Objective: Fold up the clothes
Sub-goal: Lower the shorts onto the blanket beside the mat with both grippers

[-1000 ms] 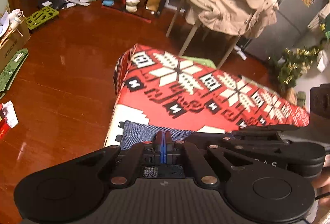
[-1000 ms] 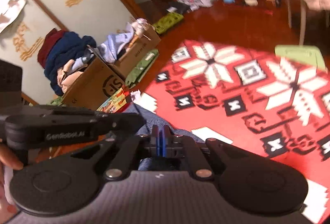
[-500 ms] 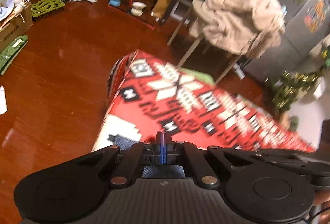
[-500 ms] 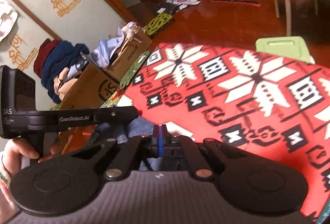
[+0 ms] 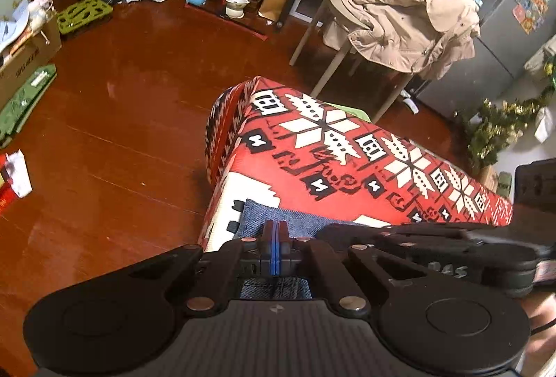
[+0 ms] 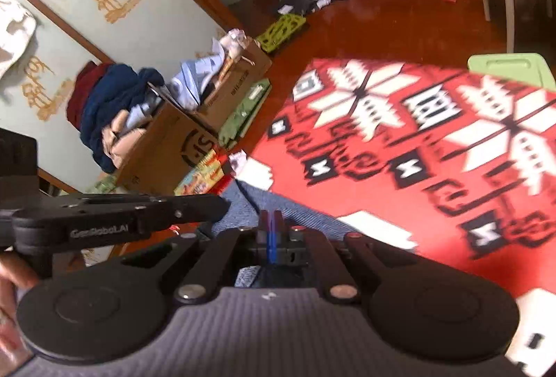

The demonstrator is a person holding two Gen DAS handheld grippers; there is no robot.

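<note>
A blue denim garment (image 5: 278, 219) lies at the near corner of a table under a red patterned cloth (image 5: 347, 165). My left gripper (image 5: 275, 231) is shut, with denim pinched between its fingers and more denim showing beneath them. In the left wrist view my right gripper's black body (image 5: 434, 250) lies close on the right. In the right wrist view, my right gripper (image 6: 271, 224) is shut too, on the same denim garment (image 6: 302, 213), whose folded edge runs left toward the table corner. The left gripper's body (image 6: 114, 213) crosses that view on the left, held by a hand.
Around the table is a red-brown wooden floor (image 5: 121, 92). A chair with a beige coat (image 5: 410, 19) and a grey fridge (image 5: 504, 15) stand beyond it. Cardboard boxes of clothes (image 6: 194, 120) sit by the wall, and a green stool (image 6: 510, 67) stands at the table's far edge.
Both grippers stayed shut on the denim. In the left view the denim corner dropped almost out of sight, then returned. The right view swung over the table and back, and is now blurred.
</note>
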